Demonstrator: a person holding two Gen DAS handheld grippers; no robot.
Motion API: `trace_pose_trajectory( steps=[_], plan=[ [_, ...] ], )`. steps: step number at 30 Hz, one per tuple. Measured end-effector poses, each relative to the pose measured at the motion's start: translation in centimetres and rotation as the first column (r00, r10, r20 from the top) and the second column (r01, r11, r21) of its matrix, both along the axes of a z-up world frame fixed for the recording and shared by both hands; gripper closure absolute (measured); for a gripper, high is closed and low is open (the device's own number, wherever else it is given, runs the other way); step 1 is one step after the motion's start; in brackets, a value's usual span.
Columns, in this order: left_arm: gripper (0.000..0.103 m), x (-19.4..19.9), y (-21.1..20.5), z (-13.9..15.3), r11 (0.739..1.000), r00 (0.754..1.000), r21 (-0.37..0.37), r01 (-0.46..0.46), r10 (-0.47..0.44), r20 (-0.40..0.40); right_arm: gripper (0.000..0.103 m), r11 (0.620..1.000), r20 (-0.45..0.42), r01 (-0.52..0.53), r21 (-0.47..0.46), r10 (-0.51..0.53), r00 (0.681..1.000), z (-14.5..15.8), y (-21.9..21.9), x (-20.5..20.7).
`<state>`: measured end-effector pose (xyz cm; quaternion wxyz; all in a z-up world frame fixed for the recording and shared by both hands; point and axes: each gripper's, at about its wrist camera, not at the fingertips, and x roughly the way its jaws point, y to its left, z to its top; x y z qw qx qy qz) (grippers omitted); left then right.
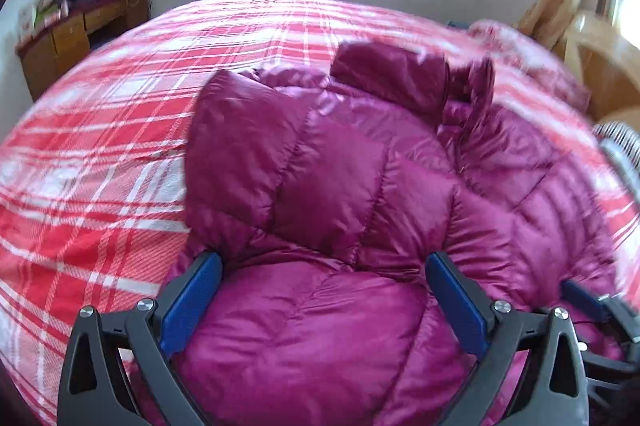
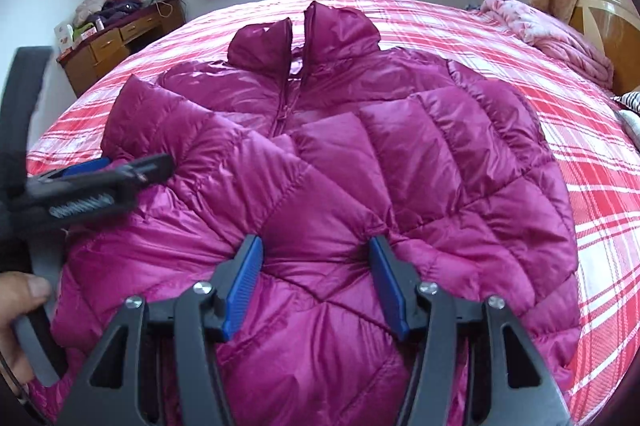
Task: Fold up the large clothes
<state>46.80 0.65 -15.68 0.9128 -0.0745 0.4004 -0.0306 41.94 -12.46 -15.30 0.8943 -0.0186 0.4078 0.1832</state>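
Note:
A magenta quilted down jacket (image 2: 320, 154) lies front up on the bed, collar (image 2: 340, 26) far, both sleeves folded in across the chest. It also fills the left wrist view (image 1: 340, 186). My right gripper (image 2: 316, 246) is open, its blue pads (image 2: 390, 286) pressing down on either side of a puff of the folded sleeve. My left gripper (image 1: 324, 262) is open over the jacket's left part, near the left sleeve cuff (image 1: 224, 242). It also shows at the left of the right wrist view (image 2: 120, 170), and the right gripper shows at the left wrist view's right edge (image 1: 600, 306).
The bed has a red and white plaid cover (image 2: 600, 186). A pink quilt (image 2: 552, 34) is bunched at the far right by the wooden headboard (image 2: 608, 10). A cluttered wooden desk (image 2: 116, 42) stands at the far left wall. A striped cloth (image 2: 630, 102) lies at the right edge.

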Motion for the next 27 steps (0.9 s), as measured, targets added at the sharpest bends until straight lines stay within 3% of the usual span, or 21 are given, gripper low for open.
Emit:
trace_pose_trajectory(
  steps=[6, 10, 13, 18, 21, 27],
  plan=[
    [0.001, -0.9, 3.3, 5.8, 0.996, 0.989, -0.072, -0.053, 0.062, 0.135, 0.044, 1.0, 0.012, -0.001, -0.001, 0.001, 1.0, -0.1, 0.1, -0.1],
    [0.001, 1.7, 2.7, 8.0, 0.983, 0.989, -0.176, 0.049, -0.023, 0.146, 0.044, 1.0, 0.019, -0.001, -0.005, 0.001, 1.0, -0.1, 0.1, -0.2],
    [0.001, 4.7, 2.0, 6.3, 0.964, 0.996, -0.254, 0.078, -0.063, 0.069, 0.044, 1.0, 0.02, 0.0, 0.0, 0.0, 1.0, -0.1, 0.0, -0.3],
    [0.001, 7.6, 2.1, 0.9, 0.972, 0.996, -0.232, 0.033, -0.05, -0.069, 0.044, 1.0, 0.021, -0.003, 0.017, 0.002, 1.0, -0.1, -0.2, -0.3],
    [0.001, 7.3, 2.5, -0.3, 0.968, 0.999, -0.248, 0.033, -0.043, -0.034, 0.043, 1.0, 0.019, -0.006, 0.026, 0.005, 1.0, -0.1, -0.3, -0.3],
    [0.001, 7.0, 1.3, -0.4, 0.985, 0.999, -0.167, 0.04, -0.042, -0.011, 0.042, 1.0, 0.017, -0.009, 0.023, 0.009, 1.0, -0.2, -0.2, -0.2]
  ],
)
